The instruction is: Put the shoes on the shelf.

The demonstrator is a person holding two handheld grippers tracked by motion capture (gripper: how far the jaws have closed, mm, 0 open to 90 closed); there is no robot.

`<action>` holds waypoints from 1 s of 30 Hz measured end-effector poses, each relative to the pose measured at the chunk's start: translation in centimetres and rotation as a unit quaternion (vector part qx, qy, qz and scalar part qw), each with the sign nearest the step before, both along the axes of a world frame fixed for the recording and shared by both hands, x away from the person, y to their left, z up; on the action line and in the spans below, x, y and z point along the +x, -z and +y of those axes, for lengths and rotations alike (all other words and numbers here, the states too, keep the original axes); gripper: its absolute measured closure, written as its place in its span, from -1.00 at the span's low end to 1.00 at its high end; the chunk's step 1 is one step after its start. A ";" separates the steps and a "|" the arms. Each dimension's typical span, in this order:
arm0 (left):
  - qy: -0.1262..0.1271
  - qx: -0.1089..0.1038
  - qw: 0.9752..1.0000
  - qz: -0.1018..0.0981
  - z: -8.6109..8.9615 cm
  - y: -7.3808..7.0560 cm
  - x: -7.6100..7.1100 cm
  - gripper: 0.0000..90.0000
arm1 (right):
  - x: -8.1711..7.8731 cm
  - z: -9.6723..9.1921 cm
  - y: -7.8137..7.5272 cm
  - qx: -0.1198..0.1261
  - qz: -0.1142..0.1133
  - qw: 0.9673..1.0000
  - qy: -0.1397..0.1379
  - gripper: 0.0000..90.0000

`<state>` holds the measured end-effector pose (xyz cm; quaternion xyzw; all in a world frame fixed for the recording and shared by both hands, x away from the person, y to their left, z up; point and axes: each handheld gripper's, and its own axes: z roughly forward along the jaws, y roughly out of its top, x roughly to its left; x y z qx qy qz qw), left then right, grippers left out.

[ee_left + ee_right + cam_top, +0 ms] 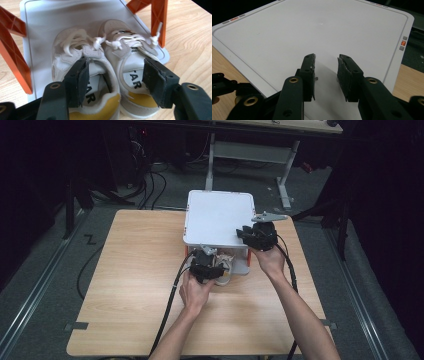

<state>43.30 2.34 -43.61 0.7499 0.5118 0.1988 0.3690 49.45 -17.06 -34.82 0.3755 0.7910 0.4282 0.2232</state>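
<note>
1. Now the pair of shoes (105, 72) sits on the rack's lower shelf (37, 30), at the table's 12 o'clock.
2. Left gripper (113, 80) stands open around both heels, likely releasing.
3. Right gripper (325, 75), open and empty, steadies the top shelf (312, 32).

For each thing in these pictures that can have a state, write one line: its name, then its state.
Left gripper: open, jaws straddling the shoes' heels.
Right gripper: open, empty, over the top shelf.
Pair of shoes: upright, side by side on the lower shelf, laces tied.
Shelf rack: standing on the table.
</note>
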 end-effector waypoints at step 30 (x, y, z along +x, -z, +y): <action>-0.015 -0.005 1.000 0.002 2.0 -1.2 -5.3 -0.59 | -0.1 0.1 0.0 -0.003 0.000 1.000 0.003 0.49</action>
